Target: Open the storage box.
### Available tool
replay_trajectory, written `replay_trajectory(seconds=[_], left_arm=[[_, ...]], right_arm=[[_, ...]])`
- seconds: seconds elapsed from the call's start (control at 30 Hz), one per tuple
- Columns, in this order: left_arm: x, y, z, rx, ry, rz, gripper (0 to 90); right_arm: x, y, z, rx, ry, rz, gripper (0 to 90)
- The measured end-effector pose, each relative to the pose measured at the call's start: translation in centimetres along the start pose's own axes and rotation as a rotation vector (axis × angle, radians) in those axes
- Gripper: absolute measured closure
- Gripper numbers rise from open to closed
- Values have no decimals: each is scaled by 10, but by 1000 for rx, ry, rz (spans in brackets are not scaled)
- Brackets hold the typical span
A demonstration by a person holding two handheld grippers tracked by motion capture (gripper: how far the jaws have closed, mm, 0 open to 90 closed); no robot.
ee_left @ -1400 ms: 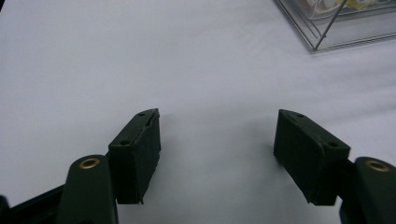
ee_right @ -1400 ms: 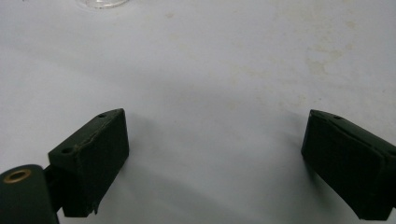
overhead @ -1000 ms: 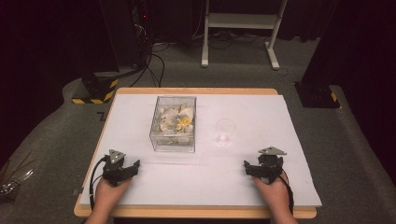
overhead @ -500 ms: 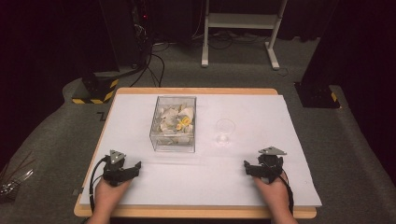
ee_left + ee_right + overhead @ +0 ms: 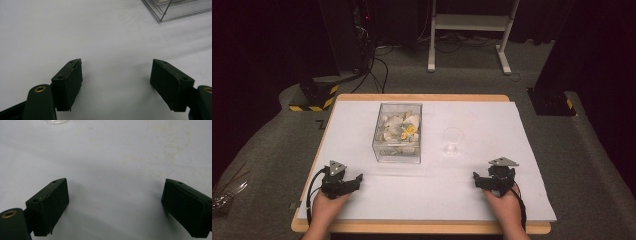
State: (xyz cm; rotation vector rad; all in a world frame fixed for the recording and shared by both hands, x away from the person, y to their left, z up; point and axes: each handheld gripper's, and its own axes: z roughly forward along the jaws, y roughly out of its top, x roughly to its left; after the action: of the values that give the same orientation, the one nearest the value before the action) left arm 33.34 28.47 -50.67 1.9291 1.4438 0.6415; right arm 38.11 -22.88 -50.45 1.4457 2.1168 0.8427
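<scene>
Two hand-held grippers I'm resting on the worktop (image 5: 362,200) | left hand-held gripper (image 5: 356,181) jaws just been opening, empty; right hand-held gripper (image 5: 477,180) released | clear box of scraps (image 5: 398,131) ahead, small glass cup (image 5: 452,140) beside | risk: toppling cup while reaching.

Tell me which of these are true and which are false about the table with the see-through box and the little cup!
1. The clear box has pale and yellow things inside. True.
2. The clear cup sits inside the box. False: it stands on the white table, apart from the box and to its right in the high view.
3. The left claw is holding a piece from the box. False: it is open, with only bare table between its jaws.
4. The right claw is open. True.
5. Both claws rest near the person's edge of the table. True.
</scene>
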Motion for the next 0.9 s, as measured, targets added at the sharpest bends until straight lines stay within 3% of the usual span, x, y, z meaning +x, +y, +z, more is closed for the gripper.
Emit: replay_trajectory(seconds=[0.13,0.43,0.7,0.9], left_arm=[[1,2,-1,19,-25,23,170],[-9,9,-15,-99,-85,29,159],[-17,13,-20,-150,-150,31,148],[-21,16,-23,-171,-165,40,131]], right_arm=[[0,0,0,0,-1,0,74],[0,0,0,1,1,0,75],[0,0,0,-1,0,-1,75],[0,0,0,-1,0,-2,75]])
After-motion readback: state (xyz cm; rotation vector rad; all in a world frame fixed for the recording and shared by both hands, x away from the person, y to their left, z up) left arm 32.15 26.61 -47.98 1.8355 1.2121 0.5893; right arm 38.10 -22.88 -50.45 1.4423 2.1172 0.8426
